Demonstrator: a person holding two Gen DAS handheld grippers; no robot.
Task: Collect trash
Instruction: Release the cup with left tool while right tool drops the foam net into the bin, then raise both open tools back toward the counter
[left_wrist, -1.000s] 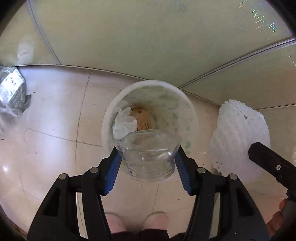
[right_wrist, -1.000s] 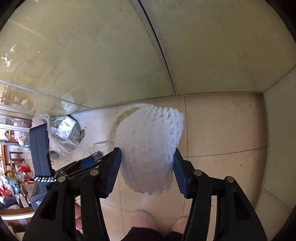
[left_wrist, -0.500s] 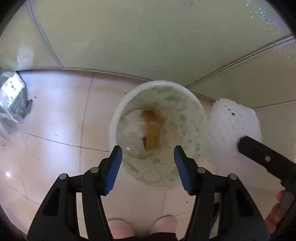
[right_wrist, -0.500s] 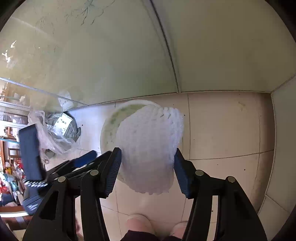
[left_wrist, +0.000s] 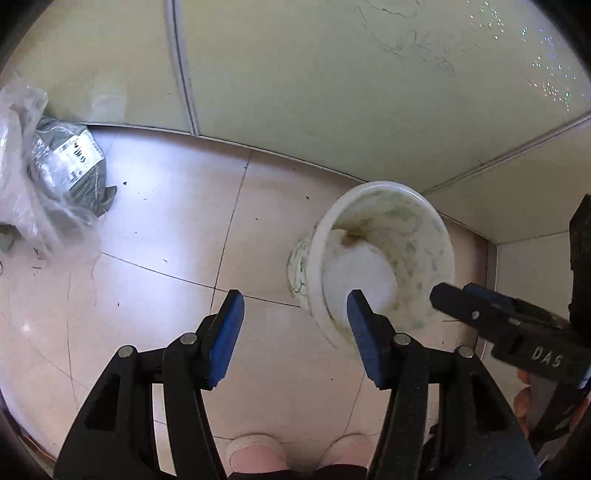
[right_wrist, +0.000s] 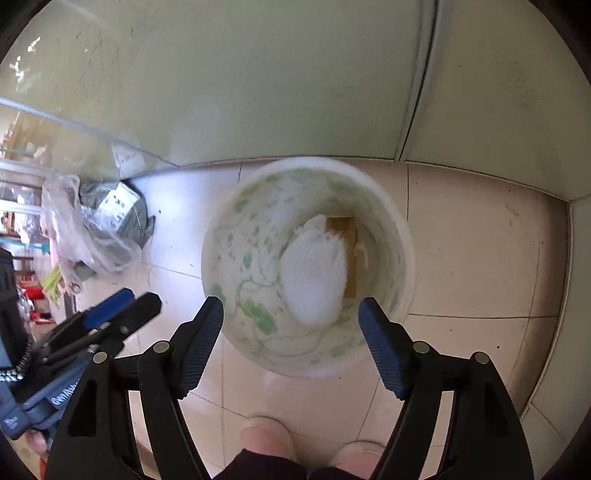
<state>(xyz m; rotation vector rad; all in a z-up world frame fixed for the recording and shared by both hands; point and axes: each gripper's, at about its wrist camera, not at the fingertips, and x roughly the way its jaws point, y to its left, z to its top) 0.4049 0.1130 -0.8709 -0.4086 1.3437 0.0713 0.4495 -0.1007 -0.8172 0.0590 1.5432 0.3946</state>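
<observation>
A white bin with a green leaf pattern (right_wrist: 221, 266) (left_wrist: 439, 240) stands on the tiled floor by the wall. Inside it lies a white foam net (right_wrist: 314, 273) over a brown cardboard piece (right_wrist: 341, 225). My right gripper (right_wrist: 291, 336) hangs straight above the bin, its jaws opening, with nothing between them. My left gripper (left_wrist: 295, 328) stands open and empty to the left of the bin, over bare tiles. In the left wrist view the right gripper (left_wrist: 480, 314) reaches in from the right over the bin's rim.
A clear plastic bag with a grey labelled packet (left_wrist: 70, 166) (right_wrist: 110, 206) lies on the floor at the left by the wall. The person's shoes (right_wrist: 266, 435) show at the bottom. Green wall panels close off the back; a corner lies right of the bin.
The left gripper let the clear plastic bottle drop into the bin and moved left. The right gripper came over the bin, sank, opened, and the foam net fell in.
</observation>
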